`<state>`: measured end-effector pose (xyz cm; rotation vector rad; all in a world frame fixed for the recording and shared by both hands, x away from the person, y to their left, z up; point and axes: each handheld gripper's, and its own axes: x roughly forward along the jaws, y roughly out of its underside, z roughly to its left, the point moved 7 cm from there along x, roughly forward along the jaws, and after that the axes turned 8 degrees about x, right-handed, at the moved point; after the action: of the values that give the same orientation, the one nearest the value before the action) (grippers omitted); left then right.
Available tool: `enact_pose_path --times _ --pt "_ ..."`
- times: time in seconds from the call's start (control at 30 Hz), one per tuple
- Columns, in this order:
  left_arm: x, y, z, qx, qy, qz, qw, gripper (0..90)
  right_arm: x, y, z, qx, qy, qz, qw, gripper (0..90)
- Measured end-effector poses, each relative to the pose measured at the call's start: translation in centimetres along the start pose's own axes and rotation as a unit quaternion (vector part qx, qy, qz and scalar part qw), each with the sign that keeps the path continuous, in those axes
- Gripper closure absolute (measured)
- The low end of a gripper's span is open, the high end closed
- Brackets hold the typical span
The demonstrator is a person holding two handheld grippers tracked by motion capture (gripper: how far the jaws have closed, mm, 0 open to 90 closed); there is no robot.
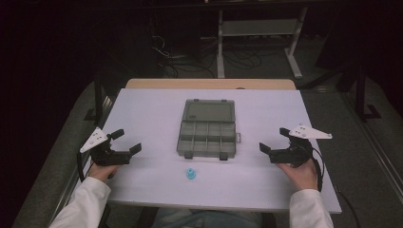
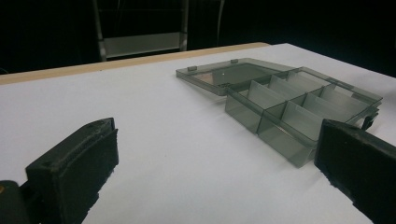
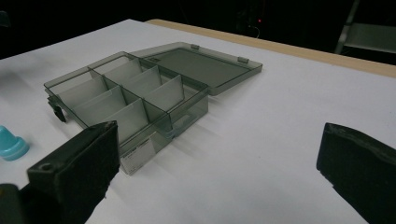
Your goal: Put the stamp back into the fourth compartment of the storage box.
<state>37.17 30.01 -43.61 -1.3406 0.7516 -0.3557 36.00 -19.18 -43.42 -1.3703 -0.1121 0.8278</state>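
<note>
Dark floor and a tangle of cables lie beyond the white counter [image 1: 142, 114], which carries little: a smoky plastic organizer box [image 1: 207, 137] at its middle and a small blue piece [image 1: 190, 174] just in front of it, nearer the person. The box is laid open, its lid [image 1: 209, 111] folded flat away from the person, so that the divided compartments are exposed from above and can be reached by either hand; all of them appear empty, though the tinted walls make this hard to judge. The blue piece stands apart from the box, between the two hands, where it can be picked up from either side; it is probably meant for one of the compartments.

Left tongs [image 1: 122, 141] and right tongs [image 1: 275, 139] are held low at opposite edges of the counter, well apart from the box, pointed inward toward it. Both are spread wide with nothing between the jaws, a ready posture in which neither side is favoured.
</note>
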Motion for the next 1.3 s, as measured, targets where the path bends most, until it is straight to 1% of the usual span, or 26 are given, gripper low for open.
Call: enact_pose_path --times 0.07,0.23,0.4,0.57,0.67,0.7,0.73,0.87,1.07,1.13,1.17,1.2,1.3 --pt "0.0 0.0 0.0 -0.002 0.000 -0.003 1.0000 0.0 0.0 0.0 0.0 0.005 -0.001 0.002 1.0000 0.0" --pt "0.0 -0.1 0.0 -0.002 0.001 -0.004 1.0000 0.0 -0.1 0.0 0.1 0.001 -0.003 0.004 1.0000 0.0" --pt "0.2 0.0 -0.1 -0.004 0.005 -0.003 1.0000 0.0 -0.1 0.0 0.2 0.007 -0.005 0.006 0.9999 0.0" --pt "0.2 0.0 -0.2 -0.003 0.006 -0.003 1.0000 0.0 0.0 0.1 0.3 0.005 -0.006 0.014 0.9999 0.0" --pt "0.1 0.0 -0.1 -0.001 0.006 -0.002 1.0000 0.0 0.2 0.3 0.4 0.008 -0.009 0.019 0.9997 0.0" --pt "0.1 0.0 -0.1 -0.001 0.006 -0.002 1.0000 0.0 0.2 0.3 0.4 0.008 -0.009 0.019 0.9997 0.0" --pt "0.1 0.0 -0.1 -0.001 0.006 -0.002 1.0000 0.0 0.2 0.3 0.4 0.013 -0.011 0.020 0.9997 0.0" --pt "0.1 -0.1 -0.2 -0.001 0.007 -0.003 1.0000 0.0 0.4 0.2 0.5 0.014 -0.011 0.018 0.9997 0.0" --pt "0.1 -0.1 -0.2 -0.004 0.008 -0.005 0.9999 0.0 0.9 0.2 1.0 0.007 -0.015 0.029 0.9995 0.0" --pt "0.1 -0.1 -0.2 -0.004 0.008 -0.005 1.0000 0.0 1.1 0.2 1.3 0.009 -0.023 0.032 0.9992 0.0" --pt "0.1 -0.1 -0.2 -0.004 0.008 -0.004 0.9999 0.0 1.1 0.2 1.3 0.009 -0.023 0.032 0.9992 0.0" --pt "0.1 -0.1 -0.2 -0.004 0.008 -0.004 0.9999 0.0 1.3 0.1 1.6 0.005 -0.026 0.034 0.9991 0.0" --pt "0.1 -0.1 -0.2 -0.004 0.008 -0.004 0.9999 0.0 1.6 0.0 1.9 0.000 -0.031 0.036 0.9989 0.0"
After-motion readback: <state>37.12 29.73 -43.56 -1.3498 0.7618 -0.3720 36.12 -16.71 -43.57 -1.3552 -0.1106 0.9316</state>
